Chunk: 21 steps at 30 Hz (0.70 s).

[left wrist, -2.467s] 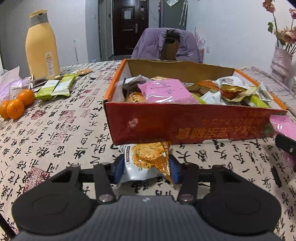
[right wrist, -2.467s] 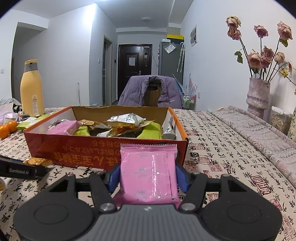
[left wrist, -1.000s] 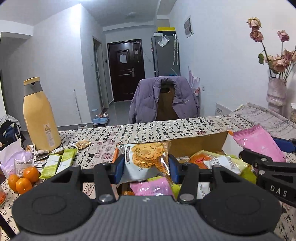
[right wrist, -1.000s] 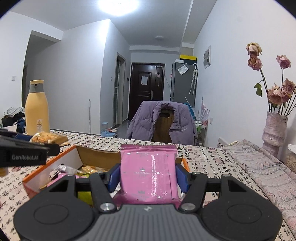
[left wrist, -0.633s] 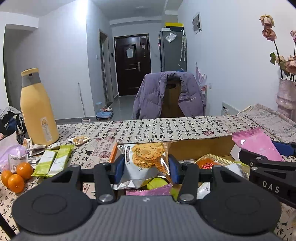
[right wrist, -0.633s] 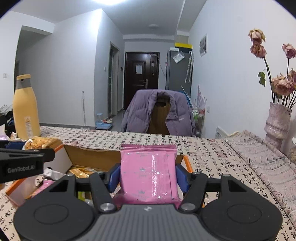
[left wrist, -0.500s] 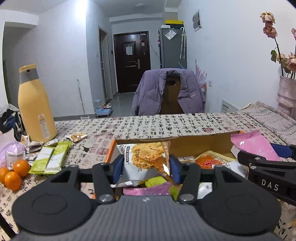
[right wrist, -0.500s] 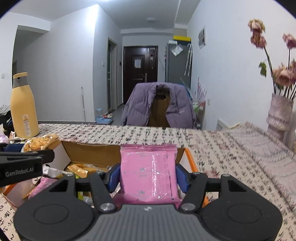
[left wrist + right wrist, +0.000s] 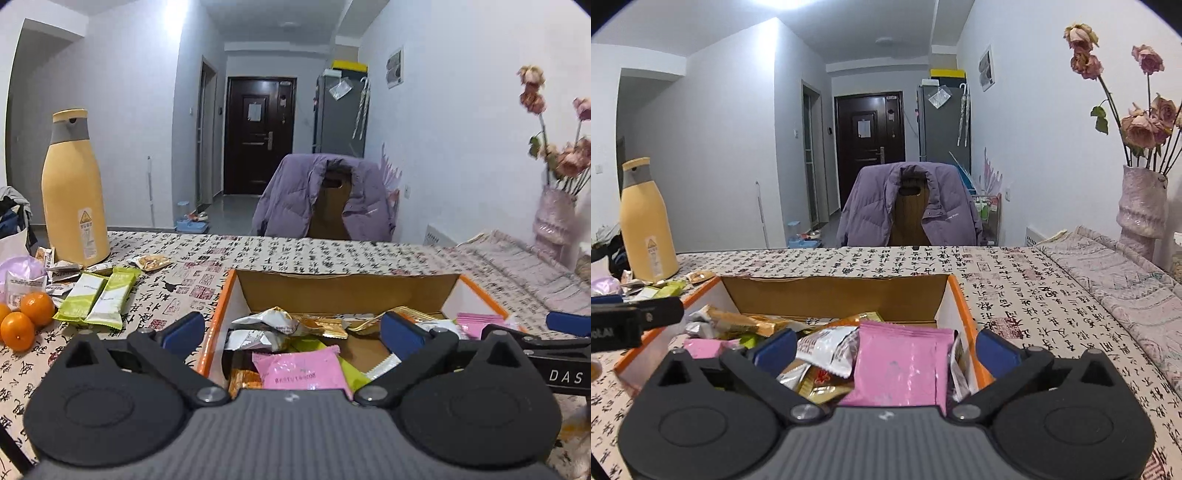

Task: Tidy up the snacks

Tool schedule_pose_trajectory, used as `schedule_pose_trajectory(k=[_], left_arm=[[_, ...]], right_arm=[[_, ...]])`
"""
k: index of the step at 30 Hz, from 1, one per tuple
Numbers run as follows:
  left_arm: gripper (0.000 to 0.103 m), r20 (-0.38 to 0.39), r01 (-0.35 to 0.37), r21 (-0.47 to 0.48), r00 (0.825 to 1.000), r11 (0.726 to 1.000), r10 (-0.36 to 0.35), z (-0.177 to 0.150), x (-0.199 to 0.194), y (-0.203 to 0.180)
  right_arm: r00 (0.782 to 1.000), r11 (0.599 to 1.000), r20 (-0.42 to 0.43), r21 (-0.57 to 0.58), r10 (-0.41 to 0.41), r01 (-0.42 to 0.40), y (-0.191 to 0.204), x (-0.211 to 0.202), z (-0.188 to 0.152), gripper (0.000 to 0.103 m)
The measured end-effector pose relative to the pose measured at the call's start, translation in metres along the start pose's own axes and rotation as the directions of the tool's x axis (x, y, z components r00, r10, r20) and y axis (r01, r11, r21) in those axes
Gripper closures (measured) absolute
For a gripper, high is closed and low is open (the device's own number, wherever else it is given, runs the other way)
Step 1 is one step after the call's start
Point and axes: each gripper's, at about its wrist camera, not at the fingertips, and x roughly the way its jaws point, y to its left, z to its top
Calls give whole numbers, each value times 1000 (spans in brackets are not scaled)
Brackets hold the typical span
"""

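Observation:
An orange-rimmed cardboard box holds several snack packets, among them a pink packet. My left gripper hangs over the box's near left corner, its jaws opening wide with nothing between the pads. I cannot pick out the cookie packet it carried among the packets below. My right gripper is over the right half of the box, its jaws opening too. The pink packet it carried lies loose between the spread fingers on the pile, and neither pad touches it.
On the table to the left stand a tall yellow bottle, green packets and oranges. A chair with a purple jacket is behind the table. A vase of dried roses stands far right.
Both grippers went from shut to wide open over the box. The cookie packet left the left pads and the pink packet slipped down from the right pads onto the pile.

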Motion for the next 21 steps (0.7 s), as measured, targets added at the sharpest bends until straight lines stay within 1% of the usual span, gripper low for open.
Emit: schedule_pose_trajectory(k=[6, 9, 11, 15, 21], left_arm=[[0, 61, 40, 19, 997, 999, -41, -12, -47, 5], [0, 77, 64, 32, 995, 997, -66, -21, -72, 6], [0, 81, 68, 33, 994, 997, -70, -30, -85, 7], [0, 54, 95, 33, 994, 995, -97, -49, -104, 10], [0, 13, 78, 60, 997, 995, -79, -78, -126, 11]], right_arm=[[999, 1000, 49, -28, 9, -8, 1, -49, -13, 0], [998, 999, 68, -47, 20, -16, 3, -77, -24, 0], [997, 999, 70, -47, 29, -25, 2, -93, -32, 0], [998, 999, 51, -18, 46, -45, 1, -121, -52, 0], [998, 998, 10, -2, 59, -59, 0, -141, -79, 0]])
